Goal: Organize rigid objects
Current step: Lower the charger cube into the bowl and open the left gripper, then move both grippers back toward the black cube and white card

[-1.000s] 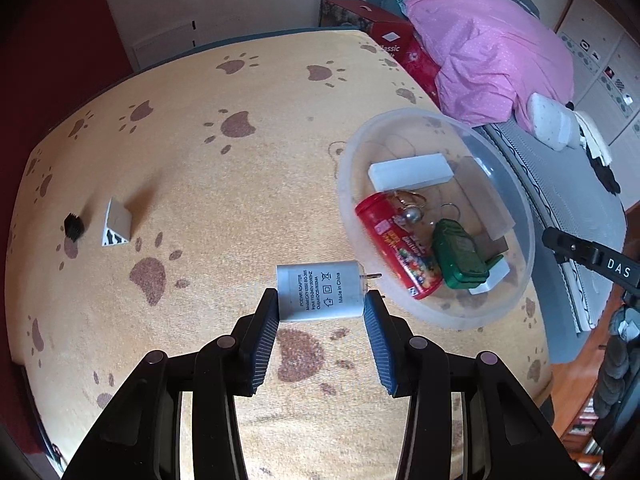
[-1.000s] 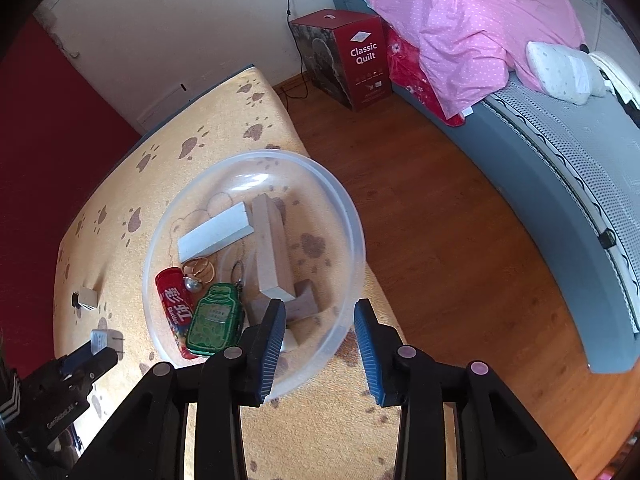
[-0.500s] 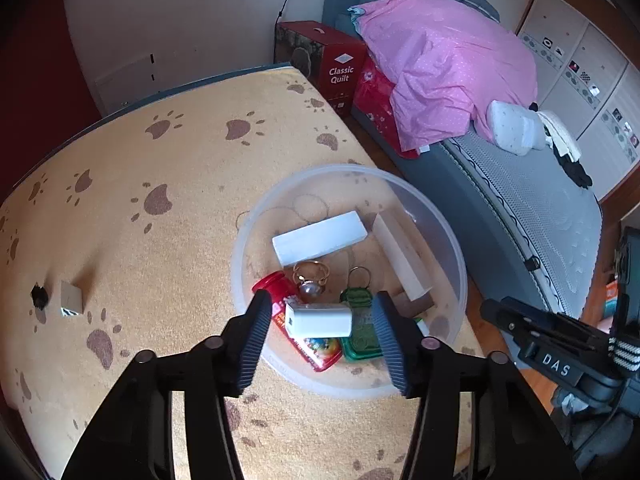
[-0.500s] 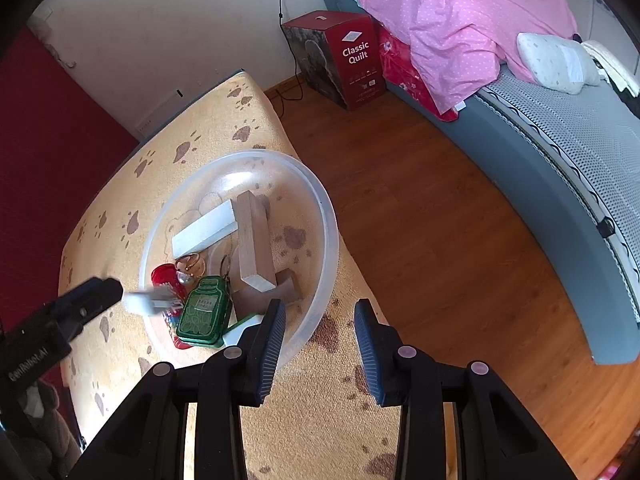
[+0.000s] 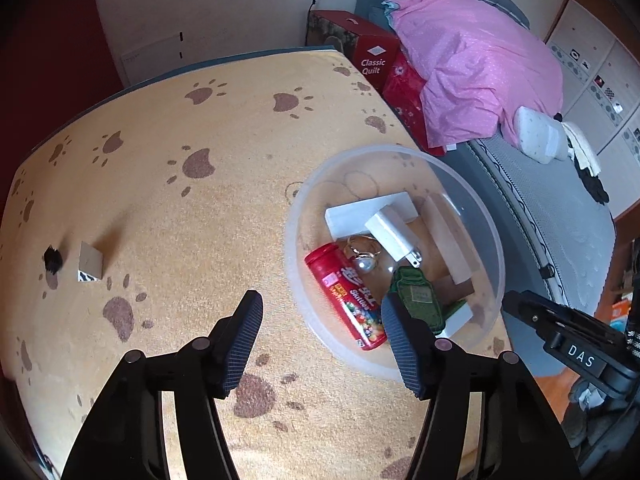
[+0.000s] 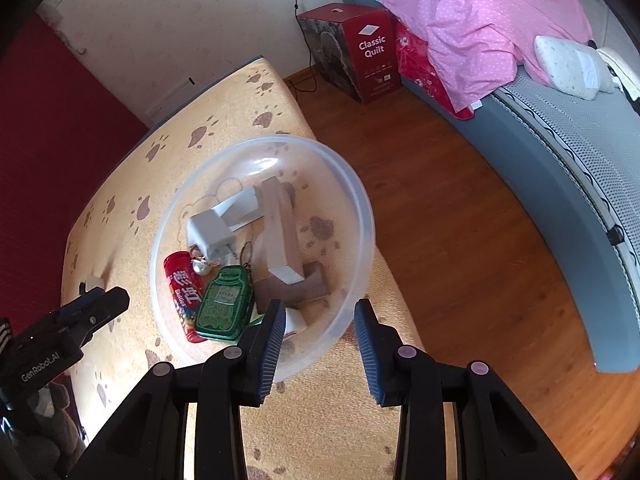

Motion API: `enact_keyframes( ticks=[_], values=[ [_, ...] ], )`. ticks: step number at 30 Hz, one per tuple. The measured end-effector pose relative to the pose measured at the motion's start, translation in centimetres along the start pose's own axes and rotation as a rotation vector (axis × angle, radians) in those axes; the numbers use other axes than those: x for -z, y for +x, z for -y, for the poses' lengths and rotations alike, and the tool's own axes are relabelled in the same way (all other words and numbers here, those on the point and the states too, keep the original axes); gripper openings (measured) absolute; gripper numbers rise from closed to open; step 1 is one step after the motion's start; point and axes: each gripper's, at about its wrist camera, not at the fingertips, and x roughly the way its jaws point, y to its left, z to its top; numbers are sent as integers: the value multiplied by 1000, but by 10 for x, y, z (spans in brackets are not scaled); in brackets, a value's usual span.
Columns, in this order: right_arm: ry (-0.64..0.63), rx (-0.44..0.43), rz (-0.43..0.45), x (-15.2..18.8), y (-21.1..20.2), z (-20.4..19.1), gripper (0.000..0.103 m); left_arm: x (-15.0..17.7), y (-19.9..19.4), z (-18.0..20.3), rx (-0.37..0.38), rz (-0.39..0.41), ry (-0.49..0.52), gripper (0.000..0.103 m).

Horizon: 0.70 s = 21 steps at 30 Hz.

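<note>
Bare paw-print cloth (image 5: pixel 224 216) lies open left of the crowded clear bowl (image 5: pixel 494 264); only two small blocks (image 5: pixel 90 267) interrupt it.

pink quilt (image 5: pixel 472 68) on grey bed (image 6: pixel 560 152) | red box (image 6: pixel 360 52) | wood floor (image 6: pixel 460 240)

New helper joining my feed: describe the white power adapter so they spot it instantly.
Find the clear plastic bowl on the paw-print cloth. Inside, the white power adapter leans on a long white block, above the red candy tube. Only it has two metal prongs.
</note>
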Motion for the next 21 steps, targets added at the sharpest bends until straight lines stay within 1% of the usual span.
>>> enact_keyframes(
  ticks=[4,6,7,15,21],
  values=[
    [-18,-8,-8,1,1,-9,39,5,0,-12,-9,-8,-22,63],
    [-22,-11,-9,2,2,-13,44,7,0,-18,-15,-13,-33,63],
    [-24,-11,-11,2,2,-15,45,8,0,-21,-17,-16,-40,63],
    [-57,-23,-23,7,3,-36,45,18,-4,-48,-35,-27,-88,63],
    [-101,-41,-35,10,7,-60,45,28,-12,-76,-60,-28,-137,63]
  ],
)
